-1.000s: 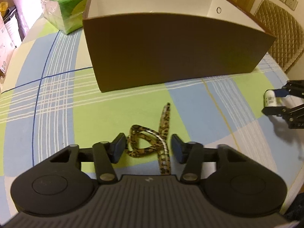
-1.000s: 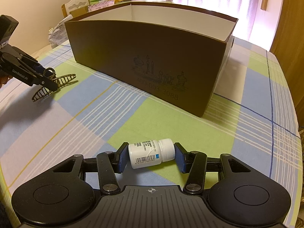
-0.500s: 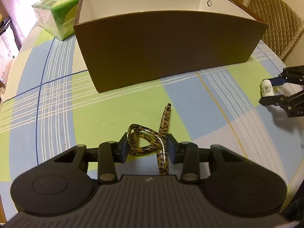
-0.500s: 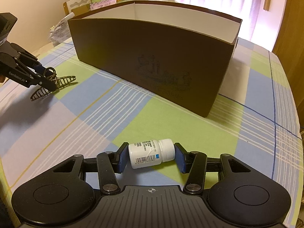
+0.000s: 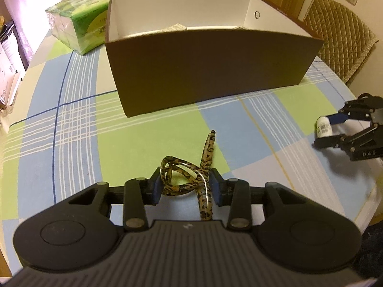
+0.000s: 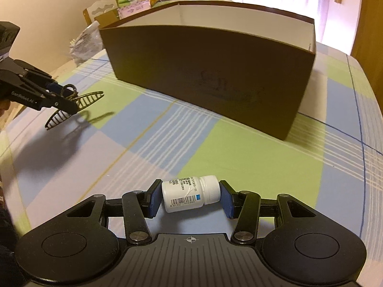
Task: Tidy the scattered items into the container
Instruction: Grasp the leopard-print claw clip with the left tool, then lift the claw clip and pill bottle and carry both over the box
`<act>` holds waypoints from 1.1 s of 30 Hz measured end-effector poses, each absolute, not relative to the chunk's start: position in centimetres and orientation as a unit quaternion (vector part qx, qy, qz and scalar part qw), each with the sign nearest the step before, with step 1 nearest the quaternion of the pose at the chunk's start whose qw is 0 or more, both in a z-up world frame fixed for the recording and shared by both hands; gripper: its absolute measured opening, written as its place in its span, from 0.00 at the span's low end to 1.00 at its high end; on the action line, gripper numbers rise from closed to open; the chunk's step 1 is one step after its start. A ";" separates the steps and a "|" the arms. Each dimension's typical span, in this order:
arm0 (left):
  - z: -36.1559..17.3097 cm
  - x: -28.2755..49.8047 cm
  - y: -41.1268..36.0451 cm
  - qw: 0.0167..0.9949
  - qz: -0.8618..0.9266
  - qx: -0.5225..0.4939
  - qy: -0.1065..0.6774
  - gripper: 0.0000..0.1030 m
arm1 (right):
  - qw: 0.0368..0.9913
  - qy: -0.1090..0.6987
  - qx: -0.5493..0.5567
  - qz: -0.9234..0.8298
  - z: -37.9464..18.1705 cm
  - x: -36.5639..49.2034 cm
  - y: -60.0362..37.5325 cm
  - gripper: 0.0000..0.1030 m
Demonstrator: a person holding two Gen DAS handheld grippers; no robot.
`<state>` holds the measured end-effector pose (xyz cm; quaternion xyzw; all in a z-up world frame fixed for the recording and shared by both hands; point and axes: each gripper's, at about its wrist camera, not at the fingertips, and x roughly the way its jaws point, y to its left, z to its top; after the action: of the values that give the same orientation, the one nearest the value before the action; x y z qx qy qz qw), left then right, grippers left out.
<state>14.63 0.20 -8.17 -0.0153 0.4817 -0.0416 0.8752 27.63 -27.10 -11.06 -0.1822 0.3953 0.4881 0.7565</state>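
A leopard-print hair claw clip [image 5: 207, 153] sits between the blue pads of my left gripper [image 5: 185, 186], which is shut on it. The right wrist view shows that clip [image 6: 88, 98] hanging just above the checked tablecloth, in the left gripper [image 6: 64, 100]. My right gripper [image 6: 190, 195] is shut on a white pill bottle [image 6: 184, 196] lying sideways, cap to the right. From the left wrist view the bottle [image 5: 323, 128] and right gripper [image 5: 328, 130] are at the far right. The open brown box [image 5: 210, 71] stands ahead of both, with white items inside.
A green tissue pack [image 5: 79, 21] lies left of the box [image 6: 203, 71]. A chair with a quilted cover [image 5: 340, 38] stands beyond the table's right edge. A plastic bag [image 6: 83, 40] and another chair with boxes [image 6: 103, 12] sit past the far left corner.
My left gripper's pads closed onto the hair clip and lifted it slightly off the cloth. The right gripper still holds the bottle in about the same place.
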 end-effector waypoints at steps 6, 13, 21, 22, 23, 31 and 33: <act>-6.8 14.5 -0.1 0.883 -0.049 -0.024 0.466 0.33 | 0.762 0.380 -0.173 0.495 -9.4 27.5 -26.7 0.51; -4.7 14.7 -0.4 0.895 -0.058 -0.029 0.441 0.33 | 0.774 0.344 -0.153 0.510 -5.9 27.5 -26.0 0.51; -2.5 15.2 -0.7 0.908 -0.065 -0.029 0.413 0.33 | 0.778 0.300 -0.139 0.535 -3.0 26.9 -25.2 0.51; -2.2 15.3 -0.8 0.909 -0.066 -0.029 0.410 0.33 | 0.778 0.295 -0.138 0.537 -2.6 26.9 -25.2 0.51; -2.0 15.4 -0.8 0.911 -0.067 -0.028 0.407 0.33 | 0.779 0.291 -0.137 0.538 -2.2 27.0 -25.1 0.51; -0.3 16.4 -0.4 0.921 -0.067 -0.025 0.384 0.33 | 0.797 0.271 -0.130 0.524 -0.2 28.9 -24.9 0.51; 0.1 16.8 -0.3 0.923 -0.066 -0.022 0.379 0.33 | 0.801 0.269 -0.126 0.520 0.3 29.7 -24.9 0.51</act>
<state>16.80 -0.27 0.11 -0.0221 0.3792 -0.0659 0.9227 29.70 -24.87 0.32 -0.1259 0.2690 0.5197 0.8011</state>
